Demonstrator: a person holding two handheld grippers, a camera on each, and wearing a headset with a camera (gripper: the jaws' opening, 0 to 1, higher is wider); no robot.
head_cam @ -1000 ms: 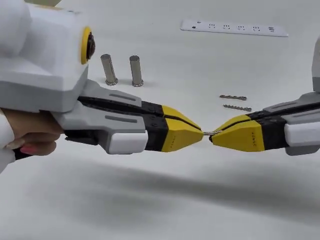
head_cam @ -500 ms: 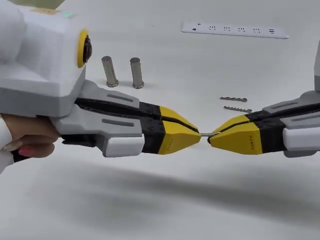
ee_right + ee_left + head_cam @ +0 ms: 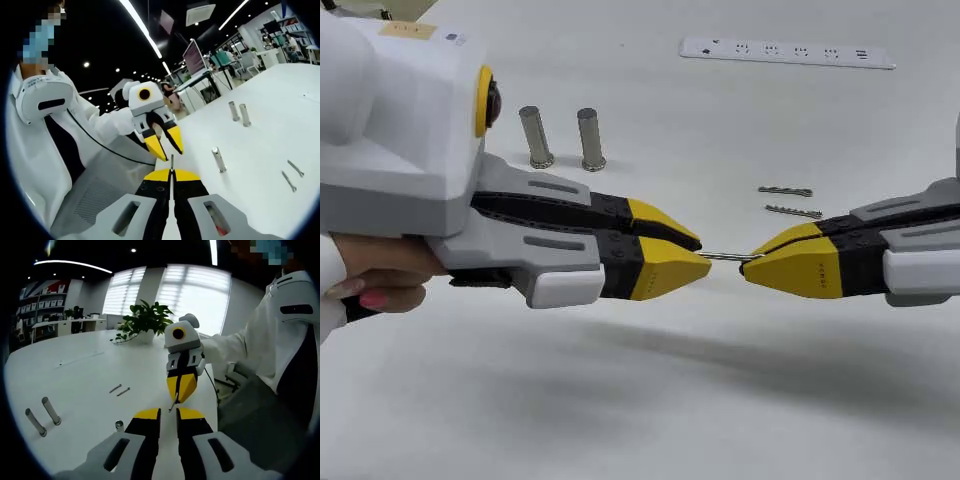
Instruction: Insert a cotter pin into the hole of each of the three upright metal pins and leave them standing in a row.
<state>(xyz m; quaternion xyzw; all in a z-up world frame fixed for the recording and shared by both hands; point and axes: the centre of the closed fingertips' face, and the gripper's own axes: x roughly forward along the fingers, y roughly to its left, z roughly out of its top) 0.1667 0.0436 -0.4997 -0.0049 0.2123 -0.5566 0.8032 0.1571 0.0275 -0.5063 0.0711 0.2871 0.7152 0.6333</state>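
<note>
Head view: right tool (image 3: 750, 261) clamped on cotter pin (image 3: 724, 256), its rear end hidden between the jaws; left tool (image 3: 705, 254) agape.

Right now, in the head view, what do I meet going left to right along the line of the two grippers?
Left gripper, jaws open → cotter pin → right gripper, shut on that pin.

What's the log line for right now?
left gripper: open | right gripper: shut on cotter pin | spare cotter pins: two on table | metal pins: upright
</note>
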